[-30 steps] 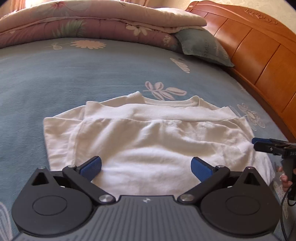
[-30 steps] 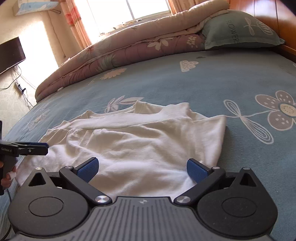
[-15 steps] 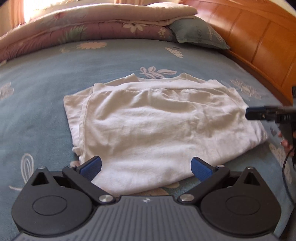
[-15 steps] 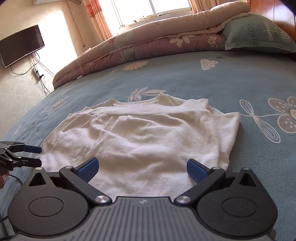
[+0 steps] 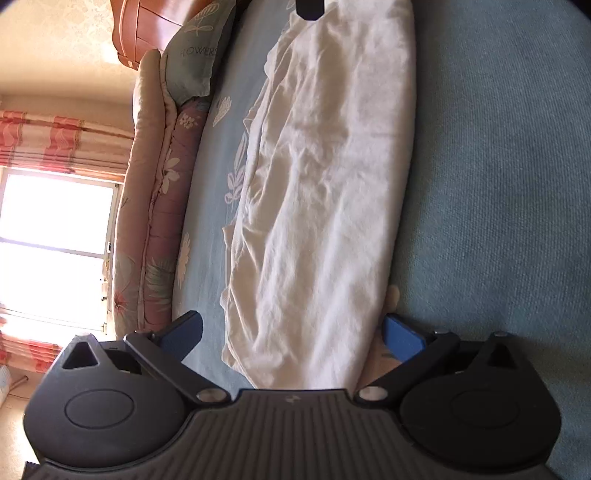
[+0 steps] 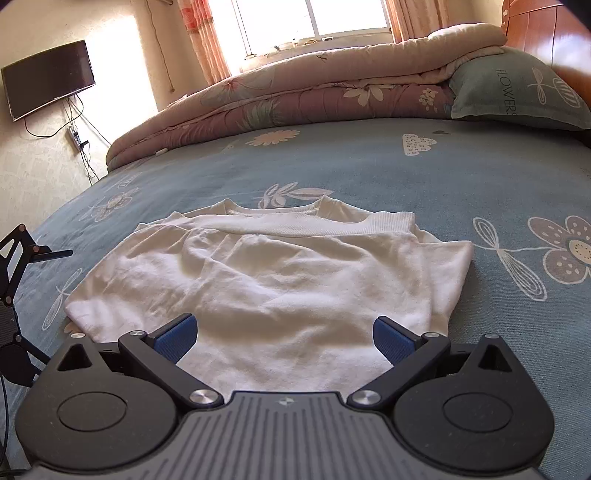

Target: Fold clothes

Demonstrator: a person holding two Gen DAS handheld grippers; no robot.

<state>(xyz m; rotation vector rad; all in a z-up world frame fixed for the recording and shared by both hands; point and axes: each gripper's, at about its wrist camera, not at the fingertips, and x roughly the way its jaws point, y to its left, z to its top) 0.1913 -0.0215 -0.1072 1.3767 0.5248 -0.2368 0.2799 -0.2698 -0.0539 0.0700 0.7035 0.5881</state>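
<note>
White shirt (image 6: 273,280) spread flat on the blue flowered bedsheet (image 6: 369,162), folded roughly in half, ribbed collar band on the side farthest from the right fingers. Hem edge directly ahead of and partly between the right fingers (image 6: 393,338). Right gripper (image 6: 282,338) released, fingers spread wide, gripping nothing, blue pads poised over the near edge of the cloth; contact with the fabric cannot be told.

Left gripper (image 5: 291,334) rolled on its side, so the bed runs vertically in the left wrist view. Also released, fingers (image 5: 400,336) splayed wide, nothing clamped. Shirt (image 5: 325,192) stretching lengthwise away from between those fingers, its near end lying in the gap. One blue pad just beside the long folded edge, the other off the cloth over bare bedsheet (image 5: 498,184). Dark tip of the right gripper (image 5: 309,9) showing at the far end of the shirt.

Seen from the right wrist, left gripper (image 6: 22,254) low off to the left of the fingers, beside the shirt's left edge.

Beyond the fingers, past the shirt: rolled quilt (image 6: 295,96) along the far side of the bed, pillow (image 6: 517,96) marked FLOWERS by the wooden headboard (image 6: 546,26). Farther off, window (image 6: 347,16) with curtains (image 6: 203,40), and wall-mounted television (image 6: 48,83) far to the left.
</note>
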